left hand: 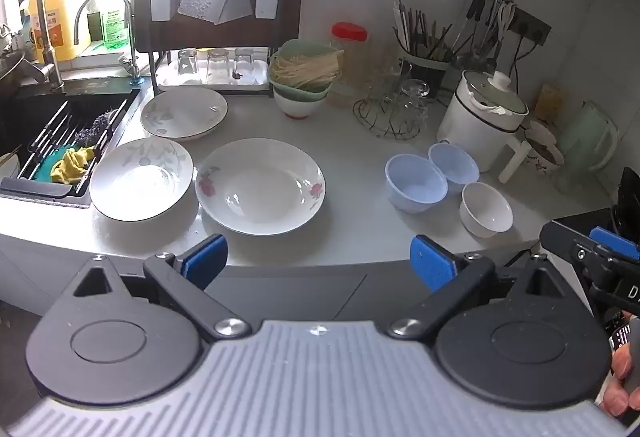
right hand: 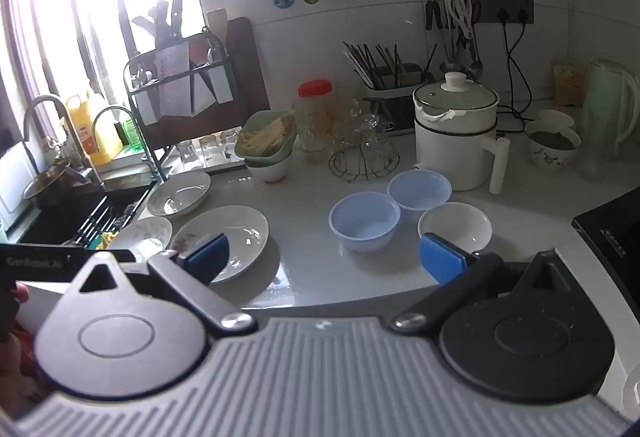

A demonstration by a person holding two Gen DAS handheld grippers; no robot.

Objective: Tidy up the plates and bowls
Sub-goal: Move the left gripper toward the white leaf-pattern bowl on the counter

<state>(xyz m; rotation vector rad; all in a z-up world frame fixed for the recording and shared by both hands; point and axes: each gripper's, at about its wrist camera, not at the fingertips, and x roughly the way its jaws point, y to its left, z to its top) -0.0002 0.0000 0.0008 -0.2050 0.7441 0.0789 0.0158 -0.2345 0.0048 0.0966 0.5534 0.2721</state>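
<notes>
Three white plates lie on the grey counter (left hand: 352,173): a red-flowered plate (left hand: 260,186), a grey-leaf plate (left hand: 141,179) to its left by the sink, and another grey-leaf plate (left hand: 184,113) behind. Two pale blue bowls (left hand: 415,183) (left hand: 454,162) and a small white bowl (left hand: 486,209) sit to the right. My left gripper (left hand: 318,261) is open and empty, held in front of the counter edge below the red-flowered plate. My right gripper (right hand: 324,257) is open and empty, near the white bowl (right hand: 455,227) and the blue bowls (right hand: 365,222) (right hand: 419,190).
A black sink (left hand: 60,141) with a rack and yellow cloth is at the left. Behind stand a dish rack with glasses (left hand: 212,65), stacked bowls with noodles (left hand: 304,77), a red-lidded jar (left hand: 350,57), a wire glass stand (left hand: 394,105), a white pot (left hand: 484,117) and a green kettle (right hand: 608,113).
</notes>
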